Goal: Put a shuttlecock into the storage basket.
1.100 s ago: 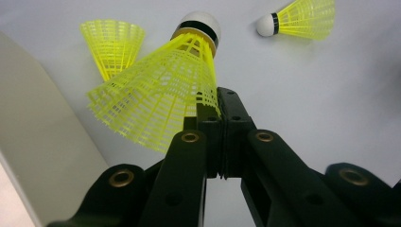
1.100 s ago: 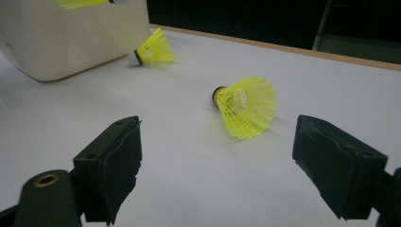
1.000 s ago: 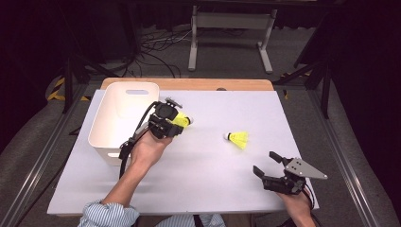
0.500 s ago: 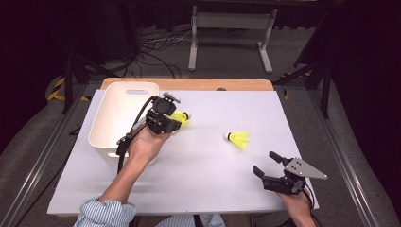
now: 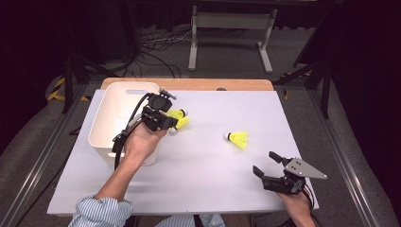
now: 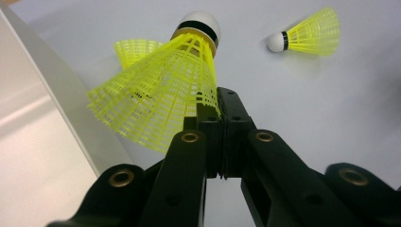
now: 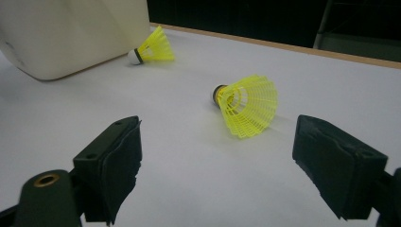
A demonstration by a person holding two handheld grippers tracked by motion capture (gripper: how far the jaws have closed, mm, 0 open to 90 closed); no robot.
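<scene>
Two grippers work over a white table (image 5: 198, 179). Nearest the person, the right gripper (image 5: 268, 168) rests on the table with jaws spread wide and empty. Ahead of it, apart from its jaws, a yellow shuttlecock (image 7: 246, 104) lies on its side. Farther off, the left gripper (image 6: 218, 109) has its jaws pinched together on the skirt edge of a second shuttlecock (image 6: 161, 94), lifted just beside the white bin (image 5: 120, 118). Behind it, a third shuttlecock (image 6: 135, 49) lies beside the bin wall.

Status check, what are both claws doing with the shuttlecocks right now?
Left claw shut on shuttlecock skirt, beside white bin. Right claw open, idle. Two shuttlecocks loose on table. Nothing blocking.
</scene>
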